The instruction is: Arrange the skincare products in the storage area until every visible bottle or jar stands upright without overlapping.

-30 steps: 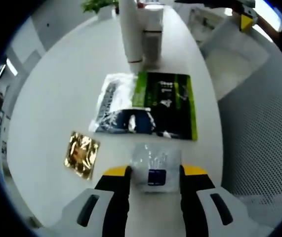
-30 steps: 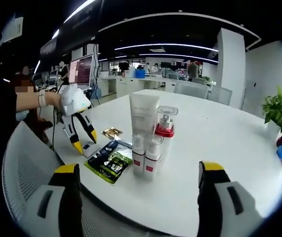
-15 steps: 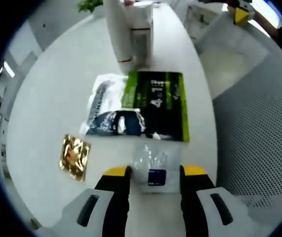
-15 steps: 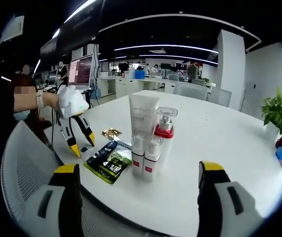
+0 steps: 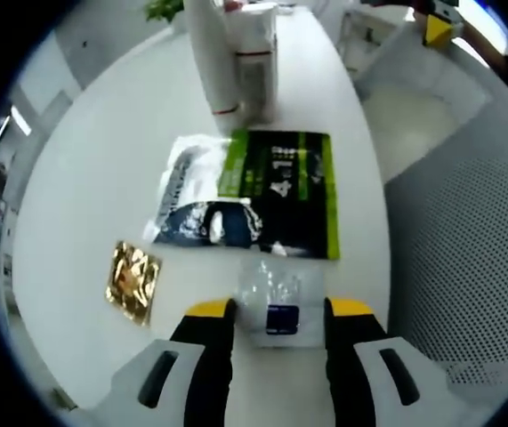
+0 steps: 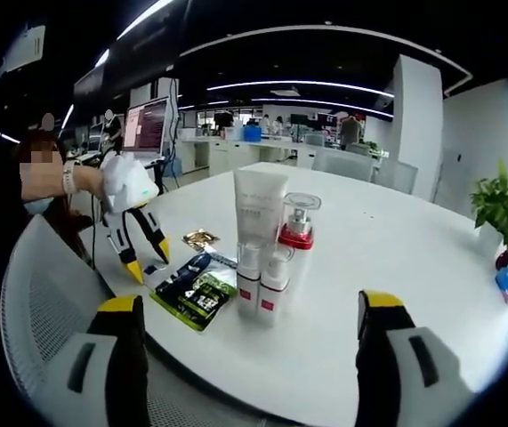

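Straddling the small clear sachet (image 5: 276, 307) near the table (image 5: 93, 178) edge, my left gripper (image 5: 276, 311) stands narrowly open, its jaws either side; whether they touch it I cannot tell. It looks thin, limp and slick, so I'd pinch a sealed edge. My right gripper (image 6: 246, 307) hangs wide and empty, facing the upright white tube (image 6: 259, 213) and pump bottle (image 6: 296, 233).

gold sachet (image 5: 133, 282): shiny foil | green packet (image 5: 285, 193): glossy plastic | table (image 5: 102, 169): smooth matt white
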A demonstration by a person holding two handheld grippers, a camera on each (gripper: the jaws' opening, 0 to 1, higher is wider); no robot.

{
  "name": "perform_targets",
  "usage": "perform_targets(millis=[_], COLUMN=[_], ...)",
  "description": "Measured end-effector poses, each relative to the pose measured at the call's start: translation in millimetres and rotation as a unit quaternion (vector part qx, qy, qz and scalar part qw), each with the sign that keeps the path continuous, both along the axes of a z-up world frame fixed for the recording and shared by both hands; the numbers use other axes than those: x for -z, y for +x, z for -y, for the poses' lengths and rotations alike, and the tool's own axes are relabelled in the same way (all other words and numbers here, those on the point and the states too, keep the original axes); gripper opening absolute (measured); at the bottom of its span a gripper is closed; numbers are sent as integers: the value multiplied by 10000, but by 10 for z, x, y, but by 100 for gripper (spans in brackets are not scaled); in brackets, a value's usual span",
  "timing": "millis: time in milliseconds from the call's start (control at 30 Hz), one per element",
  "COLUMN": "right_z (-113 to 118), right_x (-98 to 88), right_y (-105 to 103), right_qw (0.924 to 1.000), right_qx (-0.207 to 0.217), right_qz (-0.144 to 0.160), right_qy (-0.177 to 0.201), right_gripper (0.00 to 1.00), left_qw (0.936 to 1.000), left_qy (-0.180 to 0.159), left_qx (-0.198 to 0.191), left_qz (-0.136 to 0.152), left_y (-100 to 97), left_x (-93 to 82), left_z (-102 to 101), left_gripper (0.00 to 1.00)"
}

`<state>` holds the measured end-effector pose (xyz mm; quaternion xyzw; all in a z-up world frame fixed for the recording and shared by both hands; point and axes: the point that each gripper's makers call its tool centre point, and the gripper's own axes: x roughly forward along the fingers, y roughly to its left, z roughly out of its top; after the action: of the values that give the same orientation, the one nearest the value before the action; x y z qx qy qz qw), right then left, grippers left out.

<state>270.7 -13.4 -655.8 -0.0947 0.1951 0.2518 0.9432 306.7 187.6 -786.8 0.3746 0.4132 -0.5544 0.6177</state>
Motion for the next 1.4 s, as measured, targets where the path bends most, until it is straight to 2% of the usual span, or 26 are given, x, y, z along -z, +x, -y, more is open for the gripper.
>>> perform_targets(millis=[133, 233, 333, 400, 700, 833, 933, 1000, 1233, 1400], right_z=[9, 12, 6, 11, 4, 4, 19, 4, -7, -28], right_x=[3, 9, 15, 12, 37, 20, 17, 19, 18, 24], right_y=[4, 5, 2, 5, 2, 0, 5, -3, -12, -24], right_qw=[10000, 10000, 10000, 10000, 9999, 10000, 10000, 10000, 10000, 9999], right_qx=[22, 25, 14, 31, -22, -48, 0, -28, -43, -119], right_qz=[1, -1, -21, -4, -73, -49, -51, -76, -85, -94], right_qy=[-20, -57, -57, -75, -86, -47, -28, -6, 8, -20], right_gripper=[99, 99, 99, 99, 99, 100, 100, 100, 100, 100], left_qw=[9998, 9998, 9999, 9999, 9987, 9974, 9963, 9939, 9882, 9811], left_qy=[-57, -86, -56, -58, -207, -329, -398, -455, -667, -897], left_qx=[-87, -98, -61, -54, -380, -521, -600, -839, -1168, -1451], left_qz=[145, 115, 85, 78, 255, 362, 466, 548, 728, 913], left_y=[45, 31, 7, -5, 63, 57, 52, 61, 33, 20], left_x=[-8, -6, 7, 2, -167, -262, -332, -381, -510, -624], left_z=[-2, 1, -9, -9, -29, -35, -61, -88, -133, -178], left_gripper=[46, 48, 57, 56, 58, 69, 73, 75, 85, 89])
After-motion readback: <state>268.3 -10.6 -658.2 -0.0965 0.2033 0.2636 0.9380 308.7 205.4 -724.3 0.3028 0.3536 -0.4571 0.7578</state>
